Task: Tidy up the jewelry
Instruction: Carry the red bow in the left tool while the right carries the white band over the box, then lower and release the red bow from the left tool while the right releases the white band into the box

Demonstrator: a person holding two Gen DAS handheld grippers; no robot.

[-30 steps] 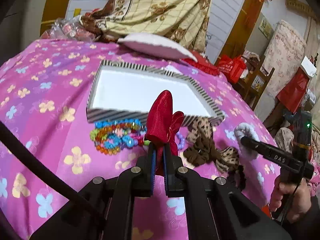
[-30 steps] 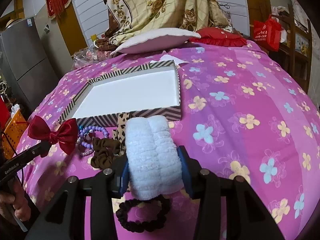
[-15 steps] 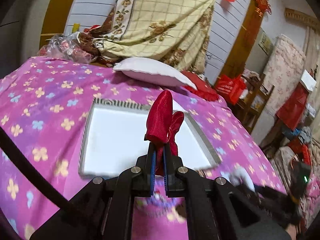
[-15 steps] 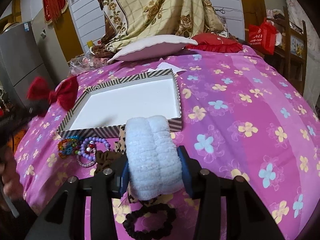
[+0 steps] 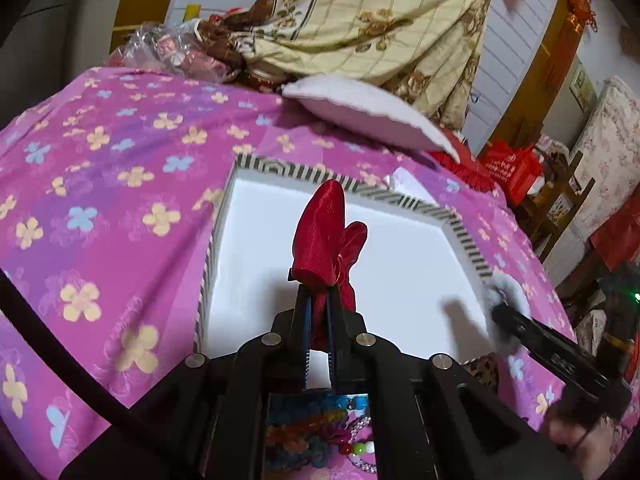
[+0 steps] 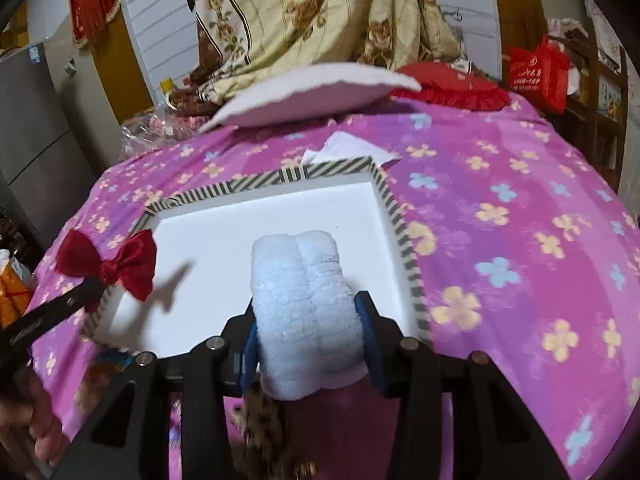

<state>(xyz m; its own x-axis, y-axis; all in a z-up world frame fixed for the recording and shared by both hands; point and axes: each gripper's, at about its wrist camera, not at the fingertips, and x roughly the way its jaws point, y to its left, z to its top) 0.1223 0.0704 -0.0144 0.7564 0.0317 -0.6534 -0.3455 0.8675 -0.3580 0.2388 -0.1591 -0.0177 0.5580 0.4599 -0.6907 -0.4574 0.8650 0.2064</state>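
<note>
- Pink floral bedspread (image 6: 520, 240) covers the surface in front of you, with a white pillow (image 6: 312, 92) and a yellow patterned blanket (image 6: 320, 12) heaped behind it.
- On the spread sits a shallow striped box (image 6: 404, 240) with a bare white floor; nothing lies inside it yet.
- A second ago both of your tools hung low over the loose accessories in front of the box. Both have since lifted and travelled forward, so the box floor now fills the middle of each wrist view.
- By my reading, the picking-up is done and the placing is about to start.
- Your left gripper (image 5: 318, 316) is closed narrowly on the red bow (image 5: 324, 240), pinching it near its knot so it stands upright above the fingers. In the right wrist view the bow (image 6: 110, 266) hangs over the box's near left corner, just above the rim.
- Your right gripper (image 6: 308, 344) is clamped around the fluffy white scrunchie (image 6: 298, 304), squeezed into two lobes, and it hovers above the near edge of the box.
- The beaded bracelets (image 5: 320, 432) and a leopard-print scrunchie (image 6: 260, 424) remain on the spread, outside the box, beneath the tools.
</note>
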